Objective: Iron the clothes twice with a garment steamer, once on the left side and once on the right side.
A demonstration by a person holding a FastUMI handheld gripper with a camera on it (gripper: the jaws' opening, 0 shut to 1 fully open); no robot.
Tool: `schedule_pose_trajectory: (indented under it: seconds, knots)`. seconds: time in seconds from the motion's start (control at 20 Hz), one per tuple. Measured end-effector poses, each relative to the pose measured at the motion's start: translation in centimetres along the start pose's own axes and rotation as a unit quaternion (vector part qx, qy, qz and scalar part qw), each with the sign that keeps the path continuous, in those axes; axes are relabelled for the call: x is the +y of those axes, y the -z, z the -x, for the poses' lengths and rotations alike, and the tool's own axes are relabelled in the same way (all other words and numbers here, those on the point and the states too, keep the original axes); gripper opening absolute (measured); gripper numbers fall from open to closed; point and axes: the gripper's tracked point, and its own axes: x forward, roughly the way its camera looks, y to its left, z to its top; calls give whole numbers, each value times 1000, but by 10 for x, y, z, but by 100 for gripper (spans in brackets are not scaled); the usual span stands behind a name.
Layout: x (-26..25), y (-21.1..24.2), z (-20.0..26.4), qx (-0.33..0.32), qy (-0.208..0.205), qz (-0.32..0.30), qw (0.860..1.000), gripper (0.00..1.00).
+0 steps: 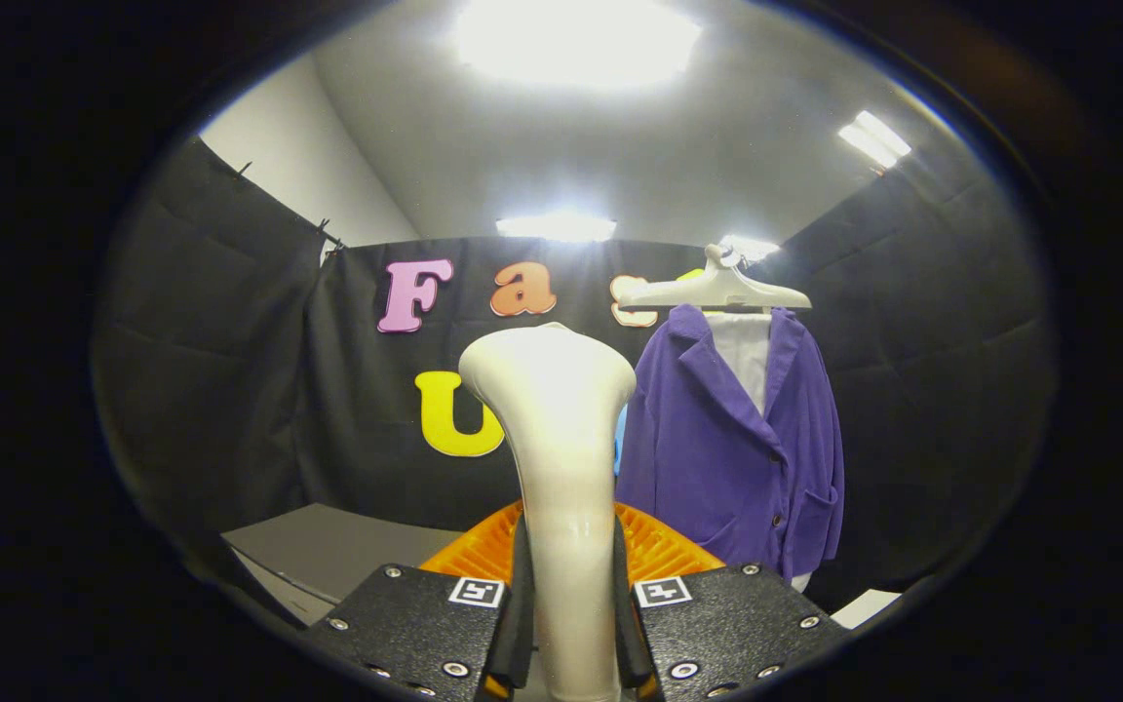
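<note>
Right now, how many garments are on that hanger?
2: a purple jacket on the hanger, beyond the steamer the gripper clamps, and a white shirt inside it. More may be hidden underneath.

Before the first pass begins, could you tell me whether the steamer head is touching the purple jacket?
Apart. The gripper view shows the steamer, gripped by the gripper, well short of the purple jacket.

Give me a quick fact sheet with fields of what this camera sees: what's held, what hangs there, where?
held item: white garment steamer, upright, head on top
gripper: both fingers pressed on the steamer's handle
garment: purple jacket over a white shirt
hanger: white, carrying the jacket against the black cloth wall
steamer versus jacket: apart, jacket beyond the fingers
ceiling lights: on
</note>
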Motion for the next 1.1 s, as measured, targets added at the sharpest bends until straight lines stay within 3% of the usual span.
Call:
schedule_pose_trajectory:
  seconds: [0.6,1.1]
  knots:
    - [-55,-33,-99,-33,51,14,998,34]
    - [-115,-31,-164,-41,101,21,994,34]
